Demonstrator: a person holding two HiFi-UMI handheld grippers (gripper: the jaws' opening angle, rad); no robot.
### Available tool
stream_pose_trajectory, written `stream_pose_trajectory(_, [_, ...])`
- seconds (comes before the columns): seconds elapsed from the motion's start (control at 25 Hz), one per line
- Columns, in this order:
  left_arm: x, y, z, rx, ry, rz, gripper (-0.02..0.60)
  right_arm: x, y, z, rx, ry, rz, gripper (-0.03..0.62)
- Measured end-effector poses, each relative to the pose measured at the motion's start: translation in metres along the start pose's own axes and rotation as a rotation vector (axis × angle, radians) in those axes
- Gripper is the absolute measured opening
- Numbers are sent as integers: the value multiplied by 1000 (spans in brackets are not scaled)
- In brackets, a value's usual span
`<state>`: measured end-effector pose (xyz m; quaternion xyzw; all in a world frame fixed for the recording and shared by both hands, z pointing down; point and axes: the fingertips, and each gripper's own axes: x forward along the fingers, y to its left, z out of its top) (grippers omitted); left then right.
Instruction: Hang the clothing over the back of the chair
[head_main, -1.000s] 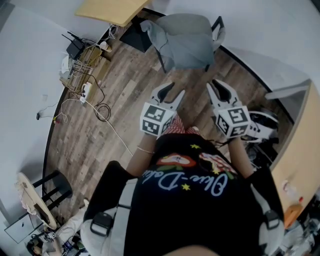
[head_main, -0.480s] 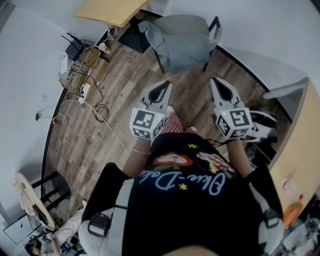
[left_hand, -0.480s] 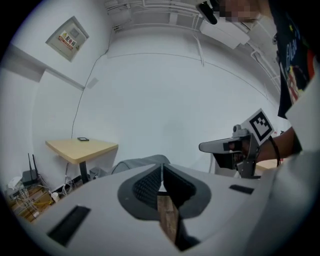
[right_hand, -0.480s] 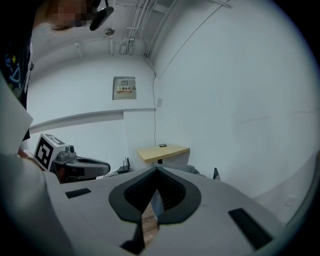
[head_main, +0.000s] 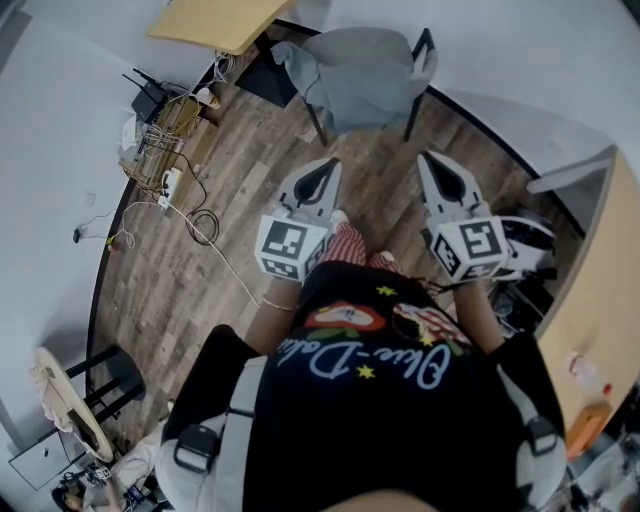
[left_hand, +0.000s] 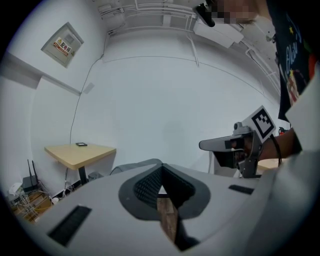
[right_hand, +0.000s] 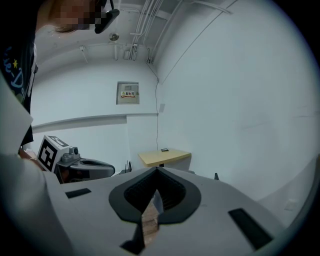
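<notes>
Item: grey cloth garment (head_main: 365, 85), lying draped over the black-framed chair (head_main: 425, 45) and covering most of it.
Location: chair stands on the brown wood-plank floor (head_main: 240, 200), close to the curved white wall (head_main: 520, 60), near a light wooden table (head_main: 220, 20).
Left gripper (head_main: 322, 170): jaws have just been closing and now meet at the tips, nothing between them; only floor shows through the slit in the left gripper view (left_hand: 161, 167).
Right gripper (head_main: 433, 160): jaws together, empty; a sliver of floor shows behind them in the right gripper view (right_hand: 156, 172).
Position of grippers: side by side in front of the person, pointing toward the chair, well apart from the garment.
</notes>
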<state>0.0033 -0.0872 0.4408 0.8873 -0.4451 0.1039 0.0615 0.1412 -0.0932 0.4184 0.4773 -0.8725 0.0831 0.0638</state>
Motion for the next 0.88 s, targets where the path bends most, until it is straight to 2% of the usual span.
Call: stream_pose_trajectory(0.88, [6, -12, 11, 19, 9, 25, 2, -14, -13, 2, 23, -19, 4, 0])
